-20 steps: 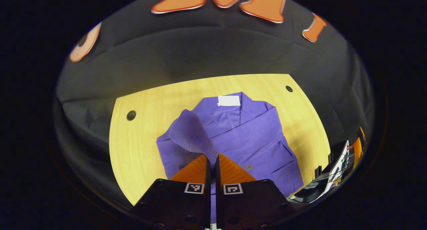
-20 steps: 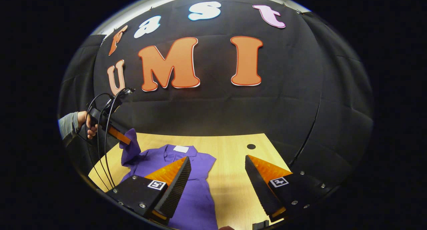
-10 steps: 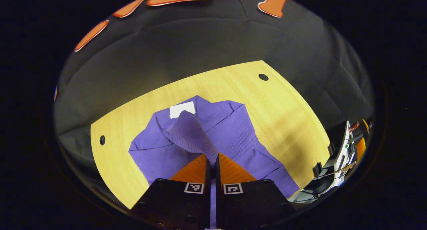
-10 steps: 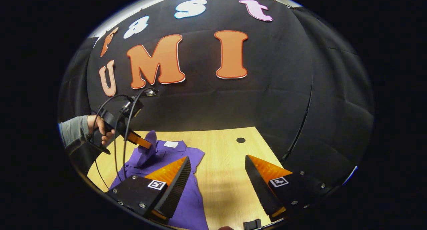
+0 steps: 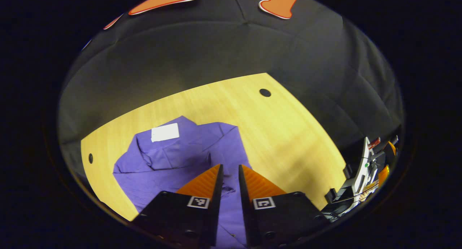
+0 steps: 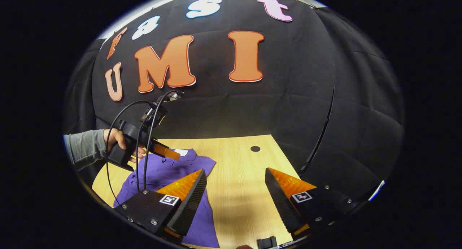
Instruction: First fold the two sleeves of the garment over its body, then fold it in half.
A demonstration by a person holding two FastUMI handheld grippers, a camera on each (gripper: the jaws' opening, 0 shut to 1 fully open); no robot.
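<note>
From my right hand-held gripper [image 6: 234,191], wide open and empty, the purple ribbed-knit garment [image 6: 169,171] lies on the pale wooden table [image 6: 238,177] toward nine o'clock, long axis six-to-twelve, directly under my left hand-held gripper [image 5: 229,171], slightly parted, apparently gripping nothing.

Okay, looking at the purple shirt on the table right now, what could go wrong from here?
1. The left claw stands slightly open just above the purple ribbed shirt; pulling away, it might snag the fabric and drag the folded sleeve back out.
2. The shirt reaches the near edge of the light wooden table; a later tug might slide it off.
</note>
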